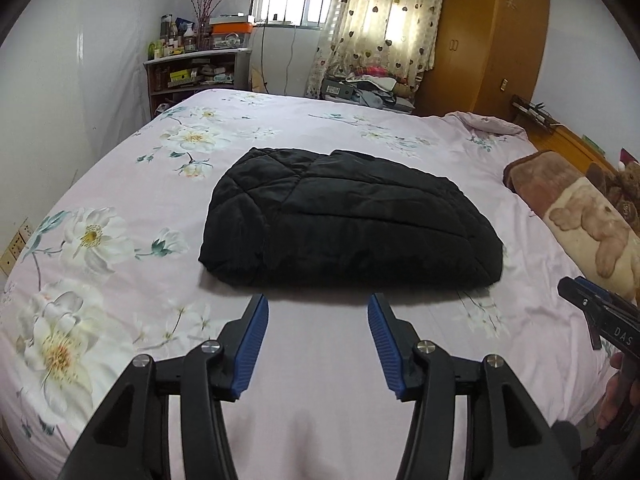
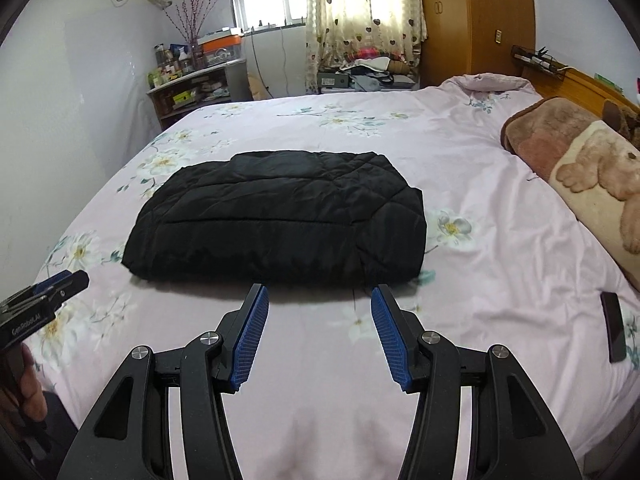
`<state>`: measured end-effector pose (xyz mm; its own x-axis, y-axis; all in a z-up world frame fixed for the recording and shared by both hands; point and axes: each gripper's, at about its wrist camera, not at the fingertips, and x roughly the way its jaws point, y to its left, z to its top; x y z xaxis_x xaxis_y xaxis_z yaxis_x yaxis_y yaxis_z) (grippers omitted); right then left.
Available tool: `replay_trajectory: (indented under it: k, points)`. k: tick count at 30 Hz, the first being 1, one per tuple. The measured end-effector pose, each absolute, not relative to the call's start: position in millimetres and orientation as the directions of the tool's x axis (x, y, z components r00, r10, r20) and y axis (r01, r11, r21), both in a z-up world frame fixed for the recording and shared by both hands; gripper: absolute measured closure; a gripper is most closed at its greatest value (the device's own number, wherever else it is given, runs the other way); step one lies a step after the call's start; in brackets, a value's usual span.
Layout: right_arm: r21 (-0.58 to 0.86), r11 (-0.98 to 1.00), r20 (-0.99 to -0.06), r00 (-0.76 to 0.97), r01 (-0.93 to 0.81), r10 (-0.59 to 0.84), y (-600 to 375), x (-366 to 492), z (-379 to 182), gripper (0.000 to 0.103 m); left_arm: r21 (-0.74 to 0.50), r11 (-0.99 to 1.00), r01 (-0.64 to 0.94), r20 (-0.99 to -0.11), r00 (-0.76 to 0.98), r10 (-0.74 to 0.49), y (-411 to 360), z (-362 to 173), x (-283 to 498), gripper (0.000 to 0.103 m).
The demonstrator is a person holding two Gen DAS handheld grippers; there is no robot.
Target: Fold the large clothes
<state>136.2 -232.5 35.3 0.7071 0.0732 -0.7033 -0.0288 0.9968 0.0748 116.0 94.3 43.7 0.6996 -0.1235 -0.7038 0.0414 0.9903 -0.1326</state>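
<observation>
A black quilted jacket (image 1: 348, 220) lies folded into a thick rectangle in the middle of the bed (image 1: 120, 200); the right wrist view shows the same jacket (image 2: 280, 220). My left gripper (image 1: 318, 306) hangs above the sheet just short of the jacket's near edge, open, with nothing between its blue pads (image 1: 252, 344). My right gripper (image 2: 320, 300) is held the same way in front of the jacket's near right part, open and empty. Each gripper also shows at the edge of the other's view: the right gripper (image 1: 576, 292) and the left gripper (image 2: 76, 280).
A pink flowered sheet (image 2: 460, 152) covers the bed. A brown teddy-bear blanket roll (image 2: 580, 168) lies along the right side, and a dark phone (image 2: 614, 326) sits near the right edge. Behind the bed stand a cluttered shelf (image 1: 192, 72), a curtain and a wooden wardrobe (image 1: 492, 36).
</observation>
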Motion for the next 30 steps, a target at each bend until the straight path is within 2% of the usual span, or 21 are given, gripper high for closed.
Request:
replay_trajectory:
  k: [7, 14, 30]
  points:
    - [0.047, 0.996, -0.691, 0.718, -0.071, 0.084, -208.9, 91.3, 41.5, 0.049, -0.108, 0.991, 0.083, -0.709, 0.692, -0.135, 82.6, 49.0, 68.1, 0.041]
    - [0.047, 0.995, -0.7, 0.708, -0.086, 0.094, -200.7, 61.4, 37.5, 0.049, -0.1, 0.99, 0.096, -0.729, 0.671, -0.138, 76.0, 45.4, 42.1, 0.041]
    - [0.025, 0.996, -0.728, 0.681, -0.082, 0.074, -200.8, 46.8, 28.3, 0.049, -0.123, 0.988, 0.095, -0.751, 0.642, -0.156, 75.1, 35.3, 31.8, 0.039]
